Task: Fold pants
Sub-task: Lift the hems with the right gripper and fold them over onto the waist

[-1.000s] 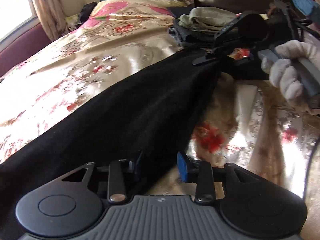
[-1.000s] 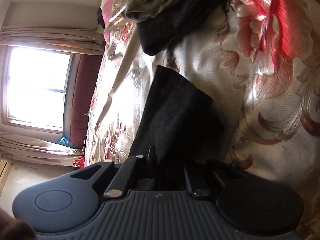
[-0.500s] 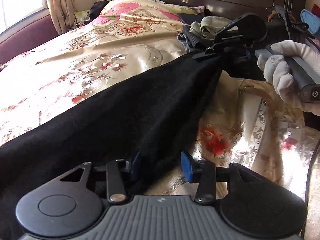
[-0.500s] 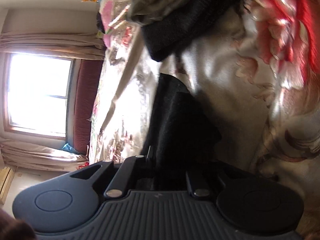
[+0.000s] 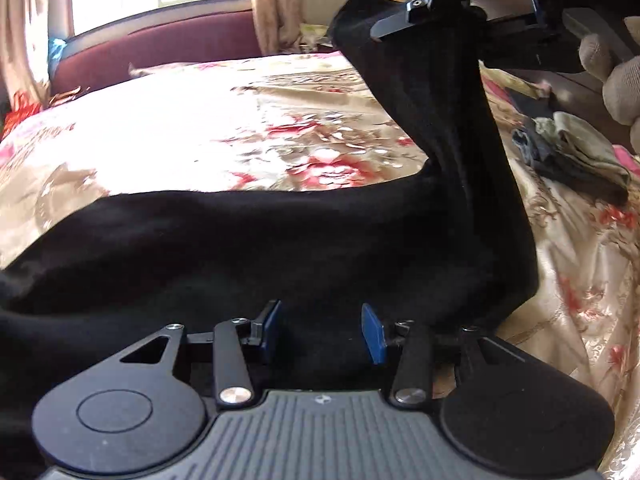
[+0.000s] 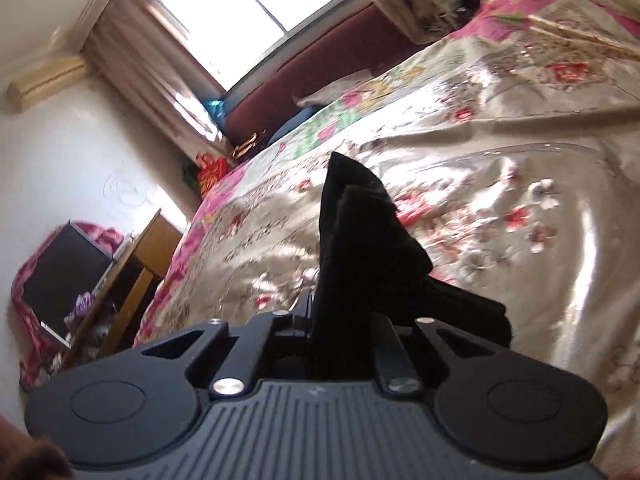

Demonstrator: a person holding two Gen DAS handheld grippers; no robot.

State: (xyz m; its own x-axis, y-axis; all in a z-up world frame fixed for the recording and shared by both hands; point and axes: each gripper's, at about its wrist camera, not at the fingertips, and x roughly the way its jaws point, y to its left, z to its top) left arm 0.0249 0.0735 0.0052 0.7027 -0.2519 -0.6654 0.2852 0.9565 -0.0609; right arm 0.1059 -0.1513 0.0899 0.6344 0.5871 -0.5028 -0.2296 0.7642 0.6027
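Black pants (image 5: 280, 240) lie across the floral bedspread (image 5: 200, 140). One end rises in a steep fold at the upper right of the left wrist view, where my right gripper (image 5: 384, 28) is shut on it, held by a gloved hand (image 5: 616, 76). In the right wrist view the pinched cloth (image 6: 360, 240) sticks up out of my right gripper (image 6: 340, 320), well above the bed. My left gripper (image 5: 320, 328) hovers low over the near part of the pants. Its blue pads (image 5: 372, 332) stand apart, with black cloth under and between them but not pressed.
A small pile of folded clothes (image 5: 572, 152) sits on the bed at the right. A maroon padded bench (image 5: 160, 48) runs under the window beyond the bed. A wooden desk (image 6: 132, 272) stands beside the bed on the left of the right wrist view.
My right gripper has risen and rolled, carrying the pants end up off the bed and over toward the window side. My left gripper has swung round over the pants, its pads slightly wider.
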